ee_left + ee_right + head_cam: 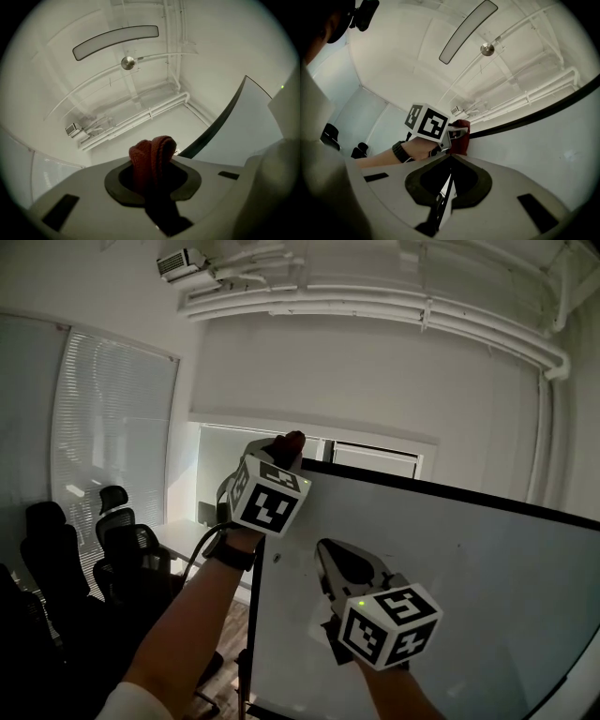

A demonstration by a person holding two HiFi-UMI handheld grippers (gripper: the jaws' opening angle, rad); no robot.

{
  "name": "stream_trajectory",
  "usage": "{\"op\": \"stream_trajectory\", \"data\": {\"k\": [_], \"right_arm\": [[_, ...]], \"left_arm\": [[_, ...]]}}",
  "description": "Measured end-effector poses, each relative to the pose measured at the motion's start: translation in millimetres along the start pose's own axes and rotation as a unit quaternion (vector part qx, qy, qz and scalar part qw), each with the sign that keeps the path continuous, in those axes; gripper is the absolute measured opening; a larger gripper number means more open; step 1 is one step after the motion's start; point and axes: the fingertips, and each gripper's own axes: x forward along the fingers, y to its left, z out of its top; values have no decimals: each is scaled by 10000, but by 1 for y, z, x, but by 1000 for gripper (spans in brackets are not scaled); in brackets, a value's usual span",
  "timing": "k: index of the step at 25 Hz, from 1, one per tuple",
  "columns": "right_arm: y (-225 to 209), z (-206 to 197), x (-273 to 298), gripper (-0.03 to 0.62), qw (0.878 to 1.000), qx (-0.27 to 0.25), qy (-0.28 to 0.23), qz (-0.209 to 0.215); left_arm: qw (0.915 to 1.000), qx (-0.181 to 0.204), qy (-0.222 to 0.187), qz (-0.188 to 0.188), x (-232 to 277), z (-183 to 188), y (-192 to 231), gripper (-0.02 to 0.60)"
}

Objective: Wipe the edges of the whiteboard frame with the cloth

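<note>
The whiteboard (pixel 469 596) stands upright with a black frame (pixel 422 486) along its top and left edges. A dark red cloth (pixel 289 444) sits at the board's top left corner, and my left gripper (pixel 281 454) is shut on it. In the left gripper view the folded cloth (pixel 151 154) bulges up between the jaws, with the frame (pixel 218 124) curving off to the right. My right gripper (pixel 328 559) hovers in front of the white surface below that corner, shut with nothing in it. The right gripper view shows the cloth (pixel 461 139) against the frame (pixel 525 117).
Black office chairs (pixel 56 549) and a table (pixel 187 540) stand at the left, below a window with blinds (pixel 103 418). White pipes (pixel 375 306) and a mounted unit (pixel 183 263) run along the ceiling. A long ceiling lamp (pixel 117 40) hangs overhead.
</note>
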Motion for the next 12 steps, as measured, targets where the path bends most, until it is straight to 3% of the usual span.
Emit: {"op": "stream_trajectory", "data": {"k": [12], "right_arm": [[-23, 19, -1, 2, 9985, -528, 70, 150]], "left_arm": [[9989, 345, -117, -300, 15, 16, -36, 77]]}}
